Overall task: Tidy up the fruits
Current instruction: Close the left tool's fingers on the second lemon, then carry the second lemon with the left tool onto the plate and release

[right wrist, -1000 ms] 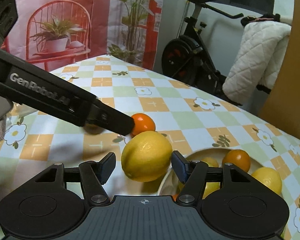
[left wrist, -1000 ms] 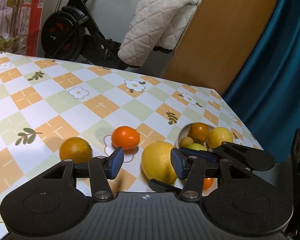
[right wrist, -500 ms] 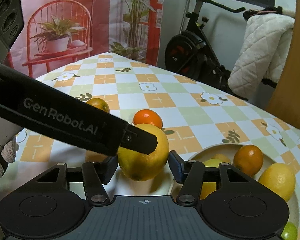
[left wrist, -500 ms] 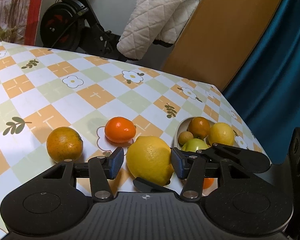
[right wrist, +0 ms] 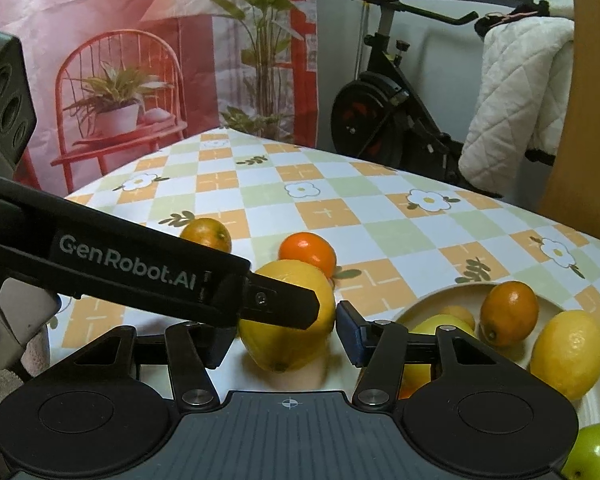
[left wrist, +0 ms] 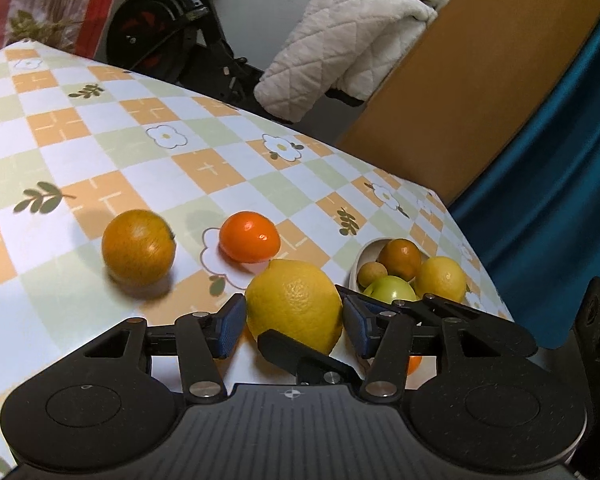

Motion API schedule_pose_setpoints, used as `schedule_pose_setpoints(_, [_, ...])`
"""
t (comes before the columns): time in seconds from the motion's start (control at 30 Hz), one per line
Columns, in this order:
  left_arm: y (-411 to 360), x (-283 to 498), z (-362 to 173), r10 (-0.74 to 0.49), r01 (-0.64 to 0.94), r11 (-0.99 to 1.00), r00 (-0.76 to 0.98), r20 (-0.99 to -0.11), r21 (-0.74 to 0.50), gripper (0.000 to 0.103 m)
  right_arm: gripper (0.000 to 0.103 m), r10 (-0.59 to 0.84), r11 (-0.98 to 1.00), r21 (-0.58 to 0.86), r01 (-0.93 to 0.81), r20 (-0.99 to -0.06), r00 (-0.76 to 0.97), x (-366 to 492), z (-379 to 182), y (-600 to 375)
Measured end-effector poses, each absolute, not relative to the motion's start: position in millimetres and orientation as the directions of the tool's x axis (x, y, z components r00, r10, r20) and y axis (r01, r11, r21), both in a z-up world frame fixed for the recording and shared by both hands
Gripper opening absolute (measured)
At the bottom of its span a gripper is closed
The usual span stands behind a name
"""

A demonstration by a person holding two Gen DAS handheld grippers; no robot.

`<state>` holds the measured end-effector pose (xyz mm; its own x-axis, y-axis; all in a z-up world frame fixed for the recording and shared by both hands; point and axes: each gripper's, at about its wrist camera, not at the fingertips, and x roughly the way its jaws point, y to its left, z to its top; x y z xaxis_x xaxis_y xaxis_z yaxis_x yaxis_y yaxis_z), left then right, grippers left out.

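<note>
Lemon (left wrist: 294, 306) now between both tongs

Both wrist cameras sit low over the worktop (left wrist: 100, 152), close behind their own tongs, facing the exercise bike (right wrist: 380, 104). Both views share the lemon (left wrist: 294, 304), close in, the bowl (right wrist: 596, 400), and the loose oranges beyond.
</note>
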<state>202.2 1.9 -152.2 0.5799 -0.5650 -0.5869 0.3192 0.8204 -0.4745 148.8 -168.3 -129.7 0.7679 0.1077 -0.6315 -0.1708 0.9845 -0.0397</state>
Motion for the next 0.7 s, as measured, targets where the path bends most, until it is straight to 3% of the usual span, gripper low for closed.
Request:
schedule_pose_setpoints(0.43, [-6.4, 189.4, -144.5, -0.521, 0.324, 0.852, 0.608, -0.599, -0.412, 0.055, 0.050, 0.101, 0.988, -0.027, -0.152, -0.632, 0.769, 145.4, -130.3, -164.5])
schedule_pose_setpoints(0.7, [-15.8, 174.8, -123.2, -0.531, 0.372, 0.847, 0.621, -0.576, -0.380, 0.053, 0.050, 0.093, 0.993, -0.009, -0.121, -0.584, 0.806, 121.9, -115.2, -170.7])
